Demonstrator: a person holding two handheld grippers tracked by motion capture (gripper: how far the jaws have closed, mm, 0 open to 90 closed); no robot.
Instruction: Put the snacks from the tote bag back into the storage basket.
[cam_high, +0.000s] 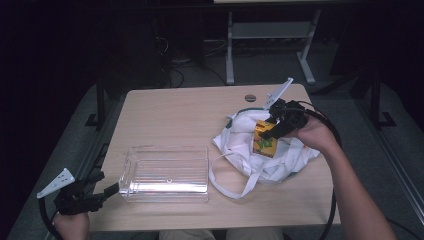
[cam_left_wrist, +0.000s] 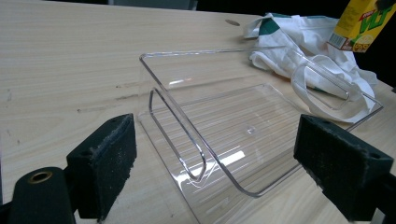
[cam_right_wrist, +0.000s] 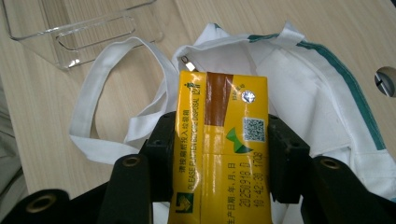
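Observation:
A yellow drink carton (cam_high: 265, 138) hangs just above a crumpled white cloth bag with green trim (cam_high: 240, 131), clamped in my right gripper (cam_high: 272, 131). In the right gripper view the carton (cam_right_wrist: 219, 149) sits upright between both black pads (cam_right_wrist: 161, 154), over the bag (cam_right_wrist: 308, 93). A clear plastic bin (cam_high: 166, 172) stands empty at the table's front left. My left gripper (cam_high: 107, 191) rests open at the bin's left end; in its own view the bin's handle wall (cam_left_wrist: 180, 135) lies between the wide-apart pads (cam_left_wrist: 105, 163). The carton (cam_left_wrist: 362, 23) shows at the top right there.
The bag's long white strap (cam_high: 230, 180) loops across the wood table (cam_high: 175, 115) toward the bin's right side. A round cable hole (cam_high: 250, 97) sits near the far edge. Table legs and cables stand on the dark floor behind.

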